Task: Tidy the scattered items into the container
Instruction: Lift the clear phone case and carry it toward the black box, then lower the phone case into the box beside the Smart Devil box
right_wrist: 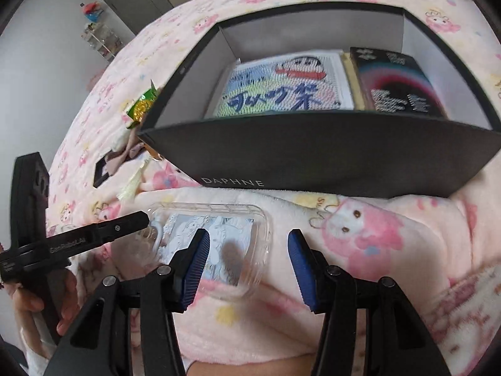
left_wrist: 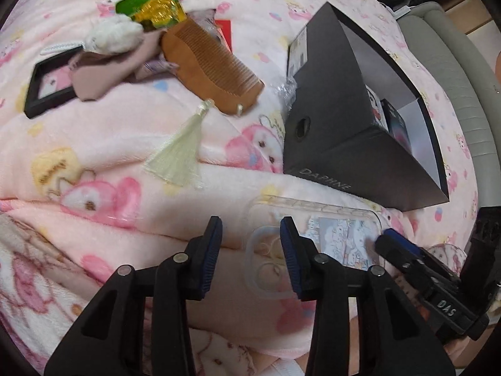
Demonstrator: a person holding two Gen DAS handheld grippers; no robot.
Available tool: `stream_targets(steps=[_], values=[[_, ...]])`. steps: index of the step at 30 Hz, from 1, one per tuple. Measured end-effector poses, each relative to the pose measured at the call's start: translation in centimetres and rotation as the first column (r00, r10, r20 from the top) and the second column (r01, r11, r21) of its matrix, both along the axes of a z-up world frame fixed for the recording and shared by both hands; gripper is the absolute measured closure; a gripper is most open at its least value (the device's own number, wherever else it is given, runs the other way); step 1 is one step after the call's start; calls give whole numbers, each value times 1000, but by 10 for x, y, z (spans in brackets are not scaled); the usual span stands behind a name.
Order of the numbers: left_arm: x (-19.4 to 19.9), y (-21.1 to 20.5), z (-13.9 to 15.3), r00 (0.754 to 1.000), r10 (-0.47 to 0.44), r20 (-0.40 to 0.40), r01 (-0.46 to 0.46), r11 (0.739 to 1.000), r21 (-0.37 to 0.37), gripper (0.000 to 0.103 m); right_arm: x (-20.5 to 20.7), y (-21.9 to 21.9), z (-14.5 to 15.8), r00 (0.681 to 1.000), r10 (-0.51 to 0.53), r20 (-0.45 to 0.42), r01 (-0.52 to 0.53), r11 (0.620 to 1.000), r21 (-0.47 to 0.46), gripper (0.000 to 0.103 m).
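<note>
A clear phone case with a cartoon card inside lies flat on the pink blanket, in front of the black open box marked DAPHNE. My left gripper is open over the case's camera end, its right finger above the case. My right gripper is open at the other end of the case, with the case's edge between its fingers and no pad pressing. The box holds a cartoon-printed item and a dark packet. The right gripper shows at the case's far end.
Beyond the case lie a wooden comb with a pale tassel, a green and gold packet, a white plush, pink cloth and a black frame. A hand holds the left gripper.
</note>
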State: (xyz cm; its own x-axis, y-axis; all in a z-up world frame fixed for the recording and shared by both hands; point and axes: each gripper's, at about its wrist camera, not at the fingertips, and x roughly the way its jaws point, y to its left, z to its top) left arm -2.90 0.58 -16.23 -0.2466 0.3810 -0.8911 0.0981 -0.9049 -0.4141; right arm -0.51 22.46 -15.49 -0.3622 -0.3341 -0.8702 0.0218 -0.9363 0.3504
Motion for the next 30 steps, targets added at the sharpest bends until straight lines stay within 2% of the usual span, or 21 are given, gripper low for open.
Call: stream_targets(steps=[1,2,4,8,11,14,18,20,23,27,30], values=[[2,3,2,999,-9,31,7,999,40,57,0,-2,0,1000,13,-2,-13,1000,-13,59],[4,6,7,999,-24,28,23,999,26,57,1,-6,3,1000,28,-10,-28,999,17,60],[12,13,27,998,-53,-35,52,998,-31,57,7,-9,14,997,58,-51,-56,998,33,60],[17,10,59,995,-59,-84,61,998,25,57,16,2,40,993,33,-110,-33,999,0,61],[14,25,83,985,-92,-148,92,996,-8,57,17,9,70,982,38,-185,-35,999,22,60],[-3,40,107,972,-105,-209,110,994,12,57,-1,27,100,965,42,-257,-35,999,35,60],[-43,65,127,955,-127,-268,131,991,-3,57,-49,54,115,961,37,-275,-33,999,17,60],[-70,84,125,955,-142,-262,143,990,-13,57,-73,68,114,961,40,-274,-34,999,25,61],[-110,110,112,963,-175,-207,173,985,-26,57,-109,91,97,974,-6,-225,14,999,33,61],[-142,141,78,965,-222,-136,217,975,-53,57,-121,116,61,984,-88,-155,93,995,25,61],[-152,153,56,968,-236,-82,231,971,-60,57,-123,117,40,993,-65,-100,74,993,91,60]])
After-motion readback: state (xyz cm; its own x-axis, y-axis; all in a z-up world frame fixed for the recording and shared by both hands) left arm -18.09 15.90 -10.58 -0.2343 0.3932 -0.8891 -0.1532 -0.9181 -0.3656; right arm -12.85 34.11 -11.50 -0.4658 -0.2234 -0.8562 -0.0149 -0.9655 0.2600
